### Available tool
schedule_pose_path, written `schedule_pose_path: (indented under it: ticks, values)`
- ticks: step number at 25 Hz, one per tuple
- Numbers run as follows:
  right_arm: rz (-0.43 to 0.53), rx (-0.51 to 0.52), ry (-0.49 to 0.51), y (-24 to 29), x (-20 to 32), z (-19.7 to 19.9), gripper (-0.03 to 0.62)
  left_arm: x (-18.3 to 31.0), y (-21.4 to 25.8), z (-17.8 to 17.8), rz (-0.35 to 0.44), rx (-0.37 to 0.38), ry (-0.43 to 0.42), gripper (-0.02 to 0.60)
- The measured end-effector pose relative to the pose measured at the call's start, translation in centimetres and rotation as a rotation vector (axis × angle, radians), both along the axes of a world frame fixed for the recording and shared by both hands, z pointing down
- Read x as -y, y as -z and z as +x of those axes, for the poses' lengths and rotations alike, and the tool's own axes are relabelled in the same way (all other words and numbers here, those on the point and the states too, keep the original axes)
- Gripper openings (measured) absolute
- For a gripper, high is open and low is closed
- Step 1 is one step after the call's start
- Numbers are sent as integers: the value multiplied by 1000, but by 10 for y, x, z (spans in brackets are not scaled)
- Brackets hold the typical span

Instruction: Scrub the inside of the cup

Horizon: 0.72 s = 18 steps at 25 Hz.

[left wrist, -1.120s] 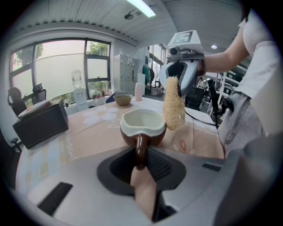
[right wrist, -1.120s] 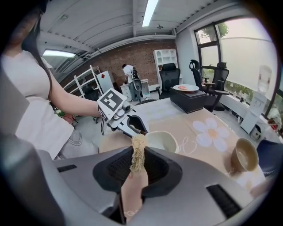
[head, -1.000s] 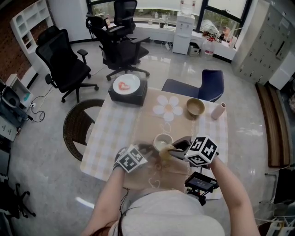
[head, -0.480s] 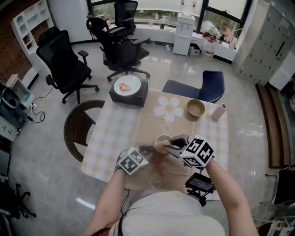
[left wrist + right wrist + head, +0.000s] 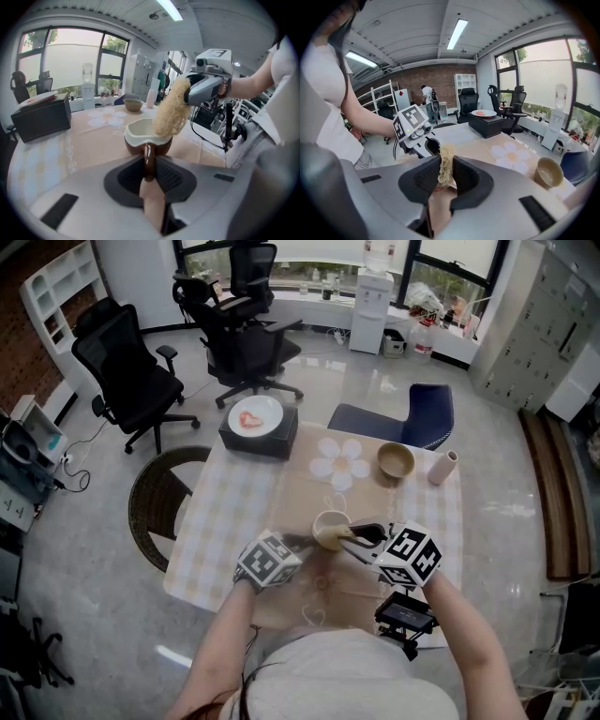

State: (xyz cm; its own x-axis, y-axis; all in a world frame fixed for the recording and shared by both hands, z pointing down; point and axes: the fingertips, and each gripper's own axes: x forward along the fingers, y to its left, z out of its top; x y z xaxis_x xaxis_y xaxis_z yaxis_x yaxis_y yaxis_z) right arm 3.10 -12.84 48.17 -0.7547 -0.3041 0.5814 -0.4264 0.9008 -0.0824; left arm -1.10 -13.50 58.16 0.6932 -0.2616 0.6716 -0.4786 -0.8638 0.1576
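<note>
A cup (image 5: 330,528), cream inside and brown outside, stands on the table's tan runner. Its brown handle (image 5: 149,161) sits between the jaws of my left gripper (image 5: 149,171), which are closing on it. In the head view the left gripper (image 5: 305,542) reaches in from the cup's left. My right gripper (image 5: 446,176) is shut on a pale, fibrous loofah (image 5: 446,166). The left gripper view has the loofah (image 5: 171,112) hanging over the cup's (image 5: 145,133) right rim, its lower end just inside. The right gripper (image 5: 361,538) comes from the right.
A black box topped by a white plate (image 5: 260,423) sits at the table's far left. A tan bowl (image 5: 397,459) and a small pink bottle (image 5: 442,466) stand at the far right. A blue chair (image 5: 412,418), a wicker chair (image 5: 159,498) and a black device (image 5: 406,612) ring the table.
The loofah has gone from the cup's near side up to its rim. The left gripper has stayed on the handle and shifted only slightly.
</note>
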Motion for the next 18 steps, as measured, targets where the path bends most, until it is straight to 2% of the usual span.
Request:
schedule_pose_path:
  ticks: [4,11,18]
  values:
    - [9,40,-10,5,2,-3,72,3,4,-1,-62,-21,23,58]
    - [-52,120,-45,8,9,-2,72,9,13,-2,-221,-69,95,57]
    - [-75,106,-26,1,4,-5,72,12,15,-4,-284,-105,131,57]
